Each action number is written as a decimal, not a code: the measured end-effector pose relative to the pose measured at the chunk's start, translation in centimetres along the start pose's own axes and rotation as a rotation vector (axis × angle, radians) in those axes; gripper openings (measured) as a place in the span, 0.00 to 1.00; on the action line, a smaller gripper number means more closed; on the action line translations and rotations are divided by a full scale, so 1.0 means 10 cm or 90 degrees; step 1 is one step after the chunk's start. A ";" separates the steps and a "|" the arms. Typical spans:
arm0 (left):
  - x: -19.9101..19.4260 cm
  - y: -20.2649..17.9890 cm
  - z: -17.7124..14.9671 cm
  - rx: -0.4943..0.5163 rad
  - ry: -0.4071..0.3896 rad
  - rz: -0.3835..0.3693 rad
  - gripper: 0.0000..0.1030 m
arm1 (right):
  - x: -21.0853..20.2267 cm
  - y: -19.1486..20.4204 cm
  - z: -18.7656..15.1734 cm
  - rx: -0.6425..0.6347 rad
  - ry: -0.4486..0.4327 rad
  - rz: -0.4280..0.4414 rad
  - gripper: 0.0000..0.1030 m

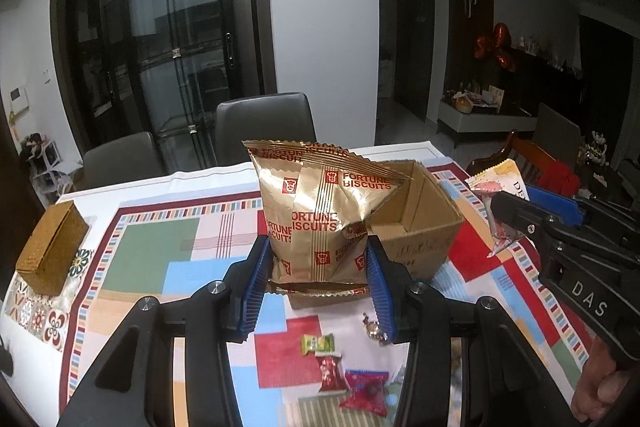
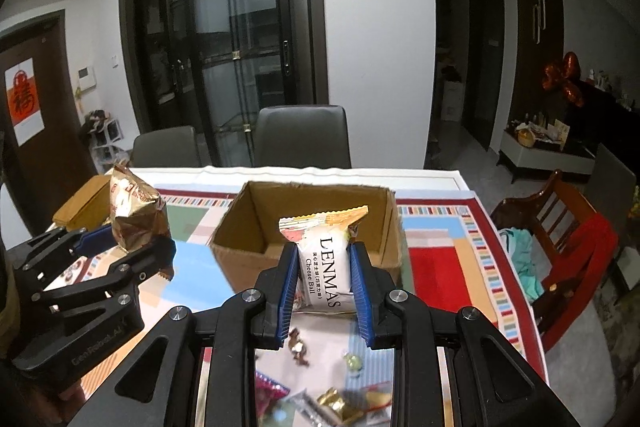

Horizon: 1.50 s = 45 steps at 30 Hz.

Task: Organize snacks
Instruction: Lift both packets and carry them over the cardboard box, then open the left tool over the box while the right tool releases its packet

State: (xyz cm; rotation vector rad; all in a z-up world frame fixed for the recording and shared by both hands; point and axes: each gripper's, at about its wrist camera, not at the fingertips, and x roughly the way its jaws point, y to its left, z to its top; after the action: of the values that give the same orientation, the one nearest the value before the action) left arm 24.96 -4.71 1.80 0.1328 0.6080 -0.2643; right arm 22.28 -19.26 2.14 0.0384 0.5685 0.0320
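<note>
My left gripper (image 1: 318,267) is shut on a gold Fortune Biscuits bag (image 1: 320,211), held upright above the table just left of the open cardboard box (image 1: 420,223). My right gripper (image 2: 324,275) is shut on a white Lenmas Cheese Ball packet (image 2: 326,255), held in front of the box (image 2: 256,223), which looks empty. The left gripper with the gold bag (image 2: 134,215) shows at the left of the right wrist view. The right gripper with its packet (image 1: 500,195) shows at the right of the left wrist view.
Small wrapped candies (image 1: 324,347) lie on the patterned tablecloth (image 1: 160,247) below the grippers, more in the right wrist view (image 2: 300,343). A gold box (image 1: 52,247) sits at the table's left edge. Grey chairs (image 1: 264,123) stand behind, a wooden chair (image 2: 560,223) at the right.
</note>
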 end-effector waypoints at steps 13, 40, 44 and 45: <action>0.41 0.11 0.28 -0.004 0.009 -0.008 0.45 | 0.36 -0.05 0.33 -0.001 -0.008 -0.017 0.27; 1.48 0.25 0.51 -0.020 0.085 -0.039 0.45 | 1.37 -0.14 0.55 0.016 0.053 -0.012 0.27; 1.56 0.22 0.48 -0.012 0.092 -0.039 0.45 | 1.45 -0.15 0.54 0.018 0.062 -0.006 0.27; 1.57 0.22 0.48 -0.011 0.095 -0.039 0.45 | 1.46 -0.15 0.55 0.017 0.064 -0.004 0.27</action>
State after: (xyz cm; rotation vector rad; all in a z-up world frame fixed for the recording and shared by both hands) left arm 40.57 -6.81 -3.32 0.1181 0.7632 -0.3102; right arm 37.59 -20.30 -1.20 0.0616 0.6697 0.0197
